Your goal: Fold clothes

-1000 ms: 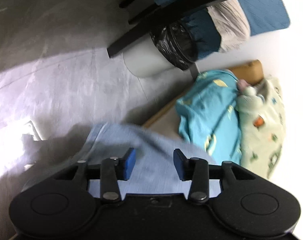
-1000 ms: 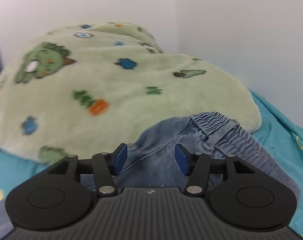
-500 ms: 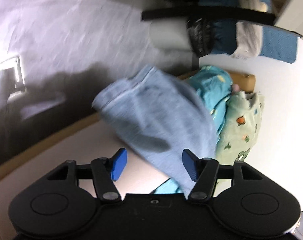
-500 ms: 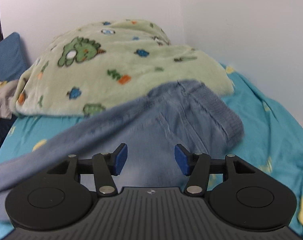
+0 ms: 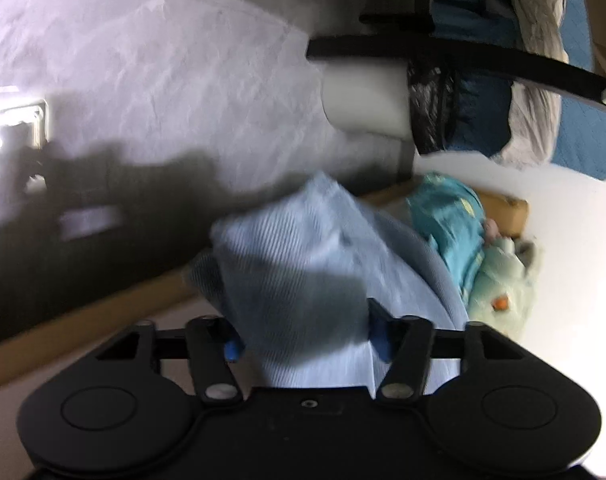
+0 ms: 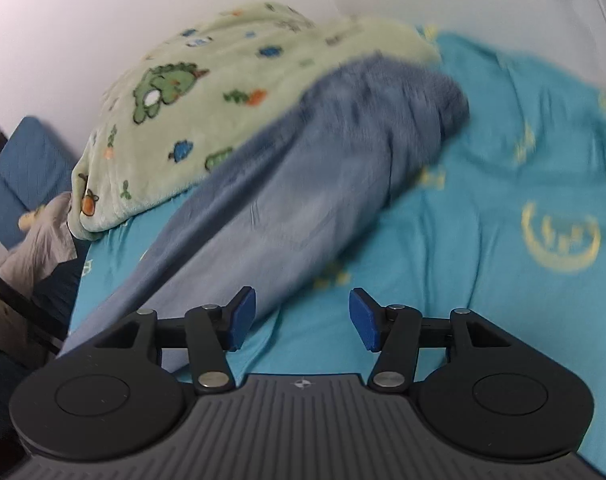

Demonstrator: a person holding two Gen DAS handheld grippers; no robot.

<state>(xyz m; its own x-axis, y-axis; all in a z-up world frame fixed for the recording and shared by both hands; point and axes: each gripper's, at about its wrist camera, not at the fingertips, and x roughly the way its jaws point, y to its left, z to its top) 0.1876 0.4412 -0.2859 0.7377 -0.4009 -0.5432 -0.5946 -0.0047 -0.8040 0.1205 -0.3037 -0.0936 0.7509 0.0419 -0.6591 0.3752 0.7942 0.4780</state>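
Observation:
A pair of light blue jeans [image 6: 323, 168] lies stretched across the teal sheet [image 6: 503, 200], its waist end resting against the green dinosaur blanket [image 6: 207, 80]. In the left wrist view the other end of the jeans [image 5: 303, 272] bunches up between the fingers of my left gripper [image 5: 305, 346]. Its jaws are closing, and the cloth fills the gap and hides most of both blue pads. My right gripper [image 6: 303, 318] stands open over bare sheet, with the jeans passing just left of its left pad [image 6: 243, 316].
The wooden bed edge [image 5: 103, 320] runs below the left gripper, with grey floor [image 5: 143, 80] beyond it. A white bin with a black bag [image 5: 367, 104] and a black chair [image 5: 443, 56] piled with bedding stand by the bed. White walls close off the bed's far side.
The left jaws widened, then closed around the bunched end of the jeans as the gripper sank. The right gripper moved sideways off the jeans, which now lie left of its fingers.

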